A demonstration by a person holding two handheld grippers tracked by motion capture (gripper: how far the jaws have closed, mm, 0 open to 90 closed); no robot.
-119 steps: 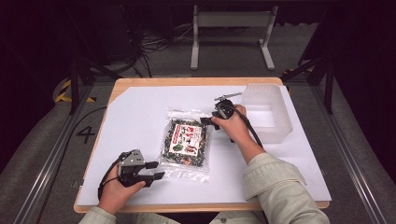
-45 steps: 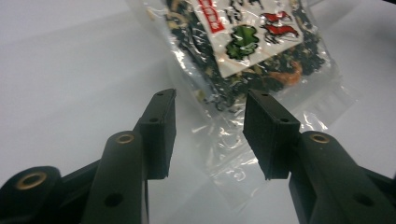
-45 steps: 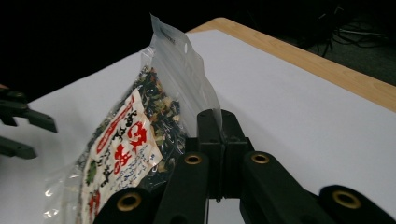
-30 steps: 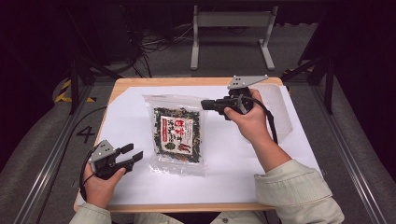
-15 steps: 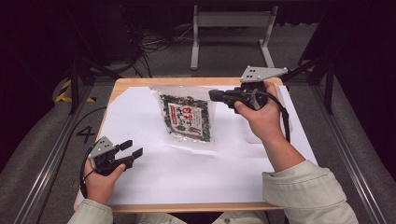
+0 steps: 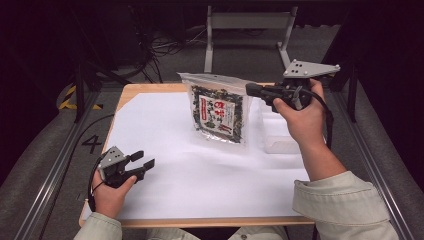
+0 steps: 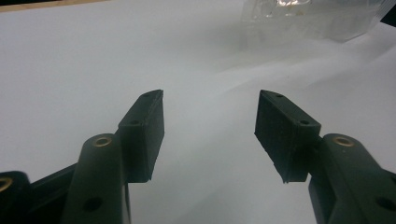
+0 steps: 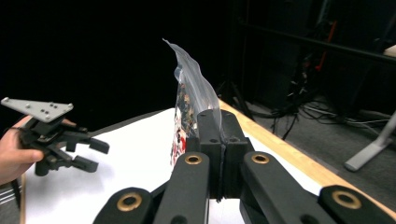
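High view: the right gripper, held in the person's right hand above the far right part of the counter, is clamped on the right edge of a clear bag of dark snack pieces with a red-and-white label. The bag hangs in the air, tilted, clear of the white sheet that covers the counter. A clear plastic tray lies on the sheet just to the right of the bag, partly behind the right hand. The left gripper sits low at the near left corner of the sheet, its jaws parted with nothing between them.

Left gripper view: the two black jaws stand apart over the bare white sheet; the clear plastic tray lies at the far edge.

Right gripper view: the jaws are pressed together on the bag's edge, and the bag rises upright beyond them. The left gripper shows farther off, jaws apart.
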